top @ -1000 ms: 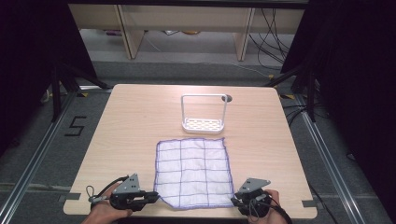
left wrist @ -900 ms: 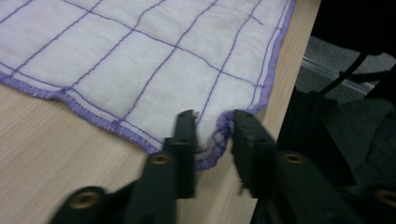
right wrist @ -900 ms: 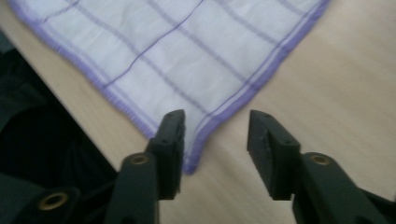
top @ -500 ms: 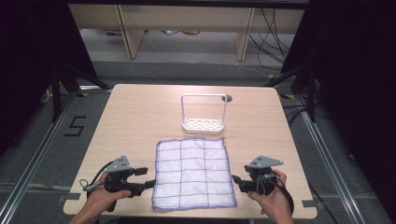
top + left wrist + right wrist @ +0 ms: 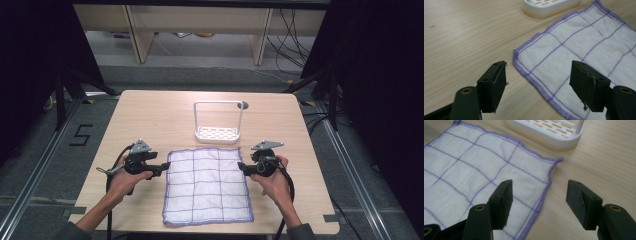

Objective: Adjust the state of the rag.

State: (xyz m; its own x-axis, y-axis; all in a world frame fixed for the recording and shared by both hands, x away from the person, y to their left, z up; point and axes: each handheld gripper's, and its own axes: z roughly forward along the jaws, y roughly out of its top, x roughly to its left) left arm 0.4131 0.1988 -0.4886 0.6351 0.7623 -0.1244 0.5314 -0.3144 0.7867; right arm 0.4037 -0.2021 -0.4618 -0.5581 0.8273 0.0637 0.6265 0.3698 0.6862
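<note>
The checked cloth (image 5: 207, 186) is laid flat just in front of the white rack (image 5: 218, 123), flanked by the left gripper (image 5: 161, 170) and right gripper (image 5: 242, 167), jaws just opened wide and empty, seemingly poised for its far corners.

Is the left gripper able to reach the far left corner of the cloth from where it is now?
Probably yes. The left gripper is open beside the cloth, and its far left corner lies flat just ahead of the jaws. Only bare table is between them; the white rack stands farther back.
</note>
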